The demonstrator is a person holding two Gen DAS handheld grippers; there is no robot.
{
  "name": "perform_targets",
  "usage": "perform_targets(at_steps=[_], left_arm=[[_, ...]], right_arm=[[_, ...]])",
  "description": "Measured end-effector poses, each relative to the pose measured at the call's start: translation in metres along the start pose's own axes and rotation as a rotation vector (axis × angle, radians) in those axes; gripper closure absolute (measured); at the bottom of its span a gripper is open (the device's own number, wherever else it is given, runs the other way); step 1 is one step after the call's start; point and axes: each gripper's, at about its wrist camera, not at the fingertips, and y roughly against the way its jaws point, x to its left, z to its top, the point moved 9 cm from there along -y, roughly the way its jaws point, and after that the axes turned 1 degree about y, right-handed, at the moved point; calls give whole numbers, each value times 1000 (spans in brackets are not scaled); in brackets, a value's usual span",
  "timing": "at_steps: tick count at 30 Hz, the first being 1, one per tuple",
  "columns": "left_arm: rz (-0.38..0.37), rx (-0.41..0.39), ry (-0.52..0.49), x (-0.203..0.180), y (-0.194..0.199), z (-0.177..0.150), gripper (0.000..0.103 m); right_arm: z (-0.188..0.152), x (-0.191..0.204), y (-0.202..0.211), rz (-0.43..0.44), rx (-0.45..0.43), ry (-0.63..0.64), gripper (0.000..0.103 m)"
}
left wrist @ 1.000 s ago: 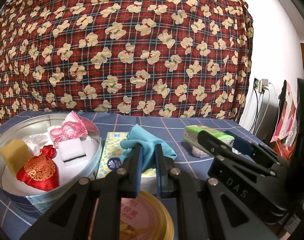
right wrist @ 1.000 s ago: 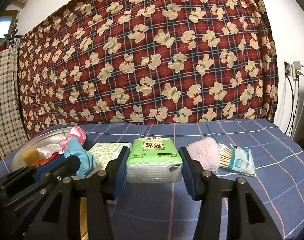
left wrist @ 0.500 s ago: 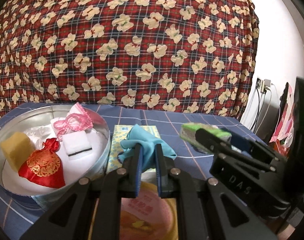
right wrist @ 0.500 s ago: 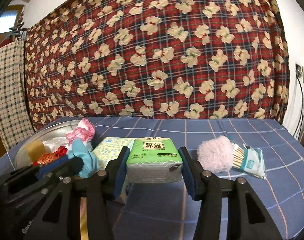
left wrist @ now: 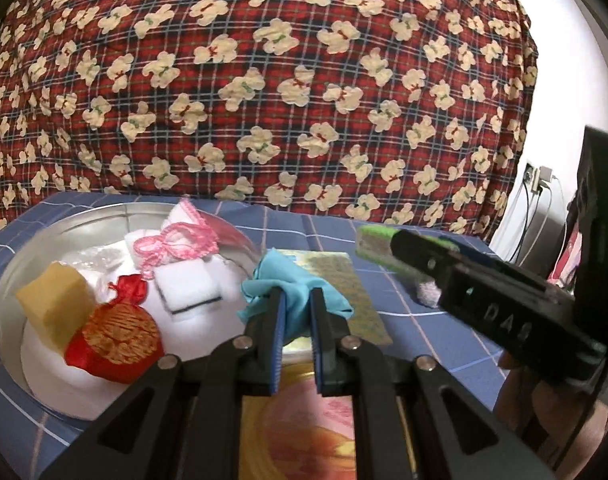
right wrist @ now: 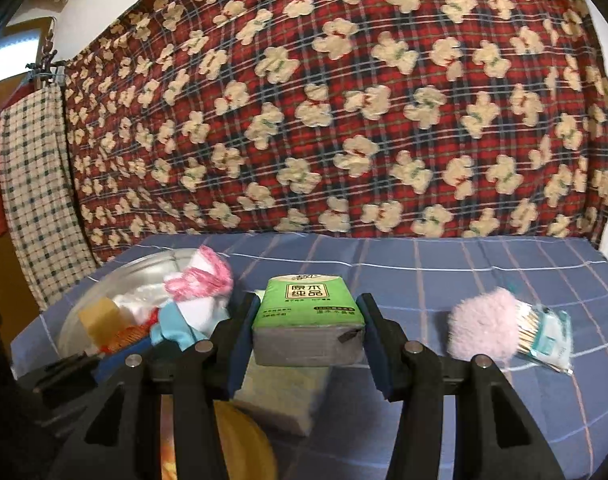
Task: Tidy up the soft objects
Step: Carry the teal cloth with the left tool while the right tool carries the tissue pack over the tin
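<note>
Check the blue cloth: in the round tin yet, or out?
Out. The blue cloth is pinched in the left gripper, above the patterned tissue pack beside the round tin.

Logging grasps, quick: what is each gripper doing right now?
Left gripper: closed on the blue cloth.
Right gripper: closed on the green tissue pack.
</note>
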Motion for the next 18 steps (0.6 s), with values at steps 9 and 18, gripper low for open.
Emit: perform_targets(at_steps=[9, 18], left_arm=[[86, 8, -1, 41, 3, 19, 93], [190, 12, -14, 86, -1, 41, 93]], right_arm=[[31, 54, -22, 104, 30, 46, 51], [46, 87, -51, 145, 92, 80, 51]])
